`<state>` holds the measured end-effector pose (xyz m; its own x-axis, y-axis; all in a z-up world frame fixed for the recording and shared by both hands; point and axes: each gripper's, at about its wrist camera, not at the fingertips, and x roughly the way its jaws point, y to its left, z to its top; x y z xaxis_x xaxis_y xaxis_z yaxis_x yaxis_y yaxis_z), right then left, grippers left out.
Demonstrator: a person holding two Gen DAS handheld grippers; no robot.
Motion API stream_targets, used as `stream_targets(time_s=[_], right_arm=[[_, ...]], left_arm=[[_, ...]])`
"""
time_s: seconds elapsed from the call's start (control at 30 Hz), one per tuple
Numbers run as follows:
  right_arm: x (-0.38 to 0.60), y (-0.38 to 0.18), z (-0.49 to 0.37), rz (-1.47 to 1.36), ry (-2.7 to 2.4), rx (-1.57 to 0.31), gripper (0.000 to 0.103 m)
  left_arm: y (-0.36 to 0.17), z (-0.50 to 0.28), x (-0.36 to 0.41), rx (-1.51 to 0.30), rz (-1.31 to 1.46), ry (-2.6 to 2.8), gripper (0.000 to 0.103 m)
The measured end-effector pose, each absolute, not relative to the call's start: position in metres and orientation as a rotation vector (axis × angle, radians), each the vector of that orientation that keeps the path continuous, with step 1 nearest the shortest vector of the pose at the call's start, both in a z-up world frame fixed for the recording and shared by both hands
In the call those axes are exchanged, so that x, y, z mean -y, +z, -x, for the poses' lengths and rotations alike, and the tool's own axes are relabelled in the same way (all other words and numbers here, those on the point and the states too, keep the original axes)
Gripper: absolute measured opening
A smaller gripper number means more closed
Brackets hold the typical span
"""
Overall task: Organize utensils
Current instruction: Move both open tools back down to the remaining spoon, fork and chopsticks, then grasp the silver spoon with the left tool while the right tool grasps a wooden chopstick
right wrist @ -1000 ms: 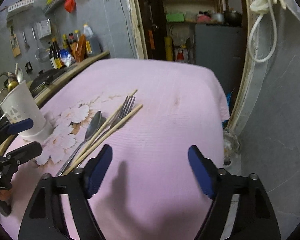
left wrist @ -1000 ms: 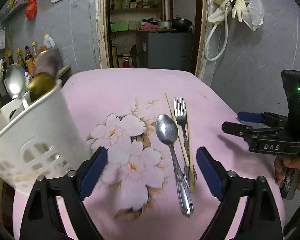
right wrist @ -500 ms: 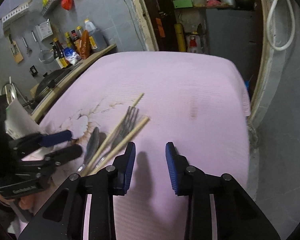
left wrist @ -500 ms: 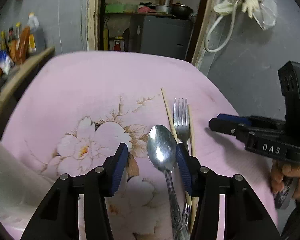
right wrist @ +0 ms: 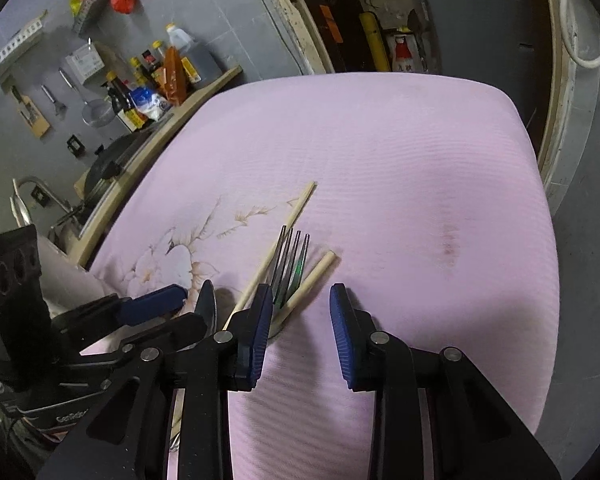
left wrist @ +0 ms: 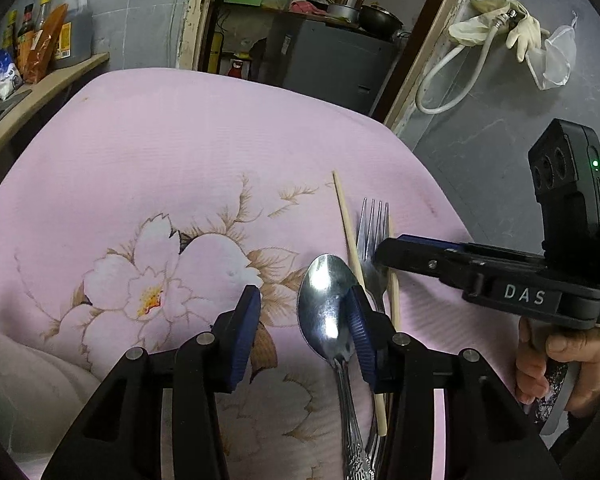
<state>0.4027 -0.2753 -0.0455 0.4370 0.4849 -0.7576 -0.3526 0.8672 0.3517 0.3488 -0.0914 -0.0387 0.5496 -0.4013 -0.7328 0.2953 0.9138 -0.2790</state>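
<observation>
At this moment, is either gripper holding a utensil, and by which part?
Nothing is held. The left gripper stands open around the silver metal spoon bowl; the right gripper is open beside the fork.

A spoon (left wrist: 327,306), a fork (left wrist: 371,248) and two chopsticks (left wrist: 347,227) lie side by side on a cloth-covered table (left wrist: 180,168). The spoon is leftmost, the fork lies between the two chopsticks, and one chopstick crosses under the fork's neck. The left gripper (left wrist: 304,336) sits low at the near edge, its jaws apart on either side of the spoon bowl. The right gripper (right wrist: 298,332) reaches in from the right, jaws apart, just beside the fork tines. Bottles (right wrist: 156,76) stand on a ledge (right wrist: 204,88) behind and to the left.
</observation>
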Motion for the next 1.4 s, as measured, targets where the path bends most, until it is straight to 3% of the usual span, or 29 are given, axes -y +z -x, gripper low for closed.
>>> stream_targets(time_s=[0.07,0.27,0.73,0.83,0.87,0.9,1.1,1.4], right_arm=[[0.272,-0.045,-0.401,-0.125,0.522,-0.994,0.015],[0.273,-0.043,-0.395,-0.103,0.538,-0.984,0.008],[0.286,-0.044,-0.365,0.006,0.523,-0.953,0.007],[0.286,-0.046,-0.364,-0.004,0.519,-0.942,0.007],[0.287,-0.046,-0.364,-0.007,0.518,-0.939,0.007],[0.287,-0.046,-0.363,-0.011,0.517,-0.935,0.007],[0.287,-0.046,-0.356,-0.01,0.504,-0.928,0.007],[0.285,-0.043,-0.33,-0.012,0.516,-0.925,0.007]], left_arm=[[-0.039,-0.352,0.092,-0.901,0.128,-0.418,0.039],[-0.04,-0.357,0.097,-0.904,0.137,-0.432,0.039],[-0.041,-0.364,0.102,-0.913,0.145,-0.479,0.038],[-0.042,-0.363,0.101,-0.915,0.148,-0.465,0.022],[-0.043,-0.363,0.101,-0.924,0.155,-0.472,0.011],[-0.044,-0.362,0.101,-0.928,0.153,-0.47,0.009],[-0.039,-0.349,0.102,-0.906,0.137,-0.468,0.002],[-0.03,-0.317,0.098,-0.883,0.133,-0.454,0.0]])
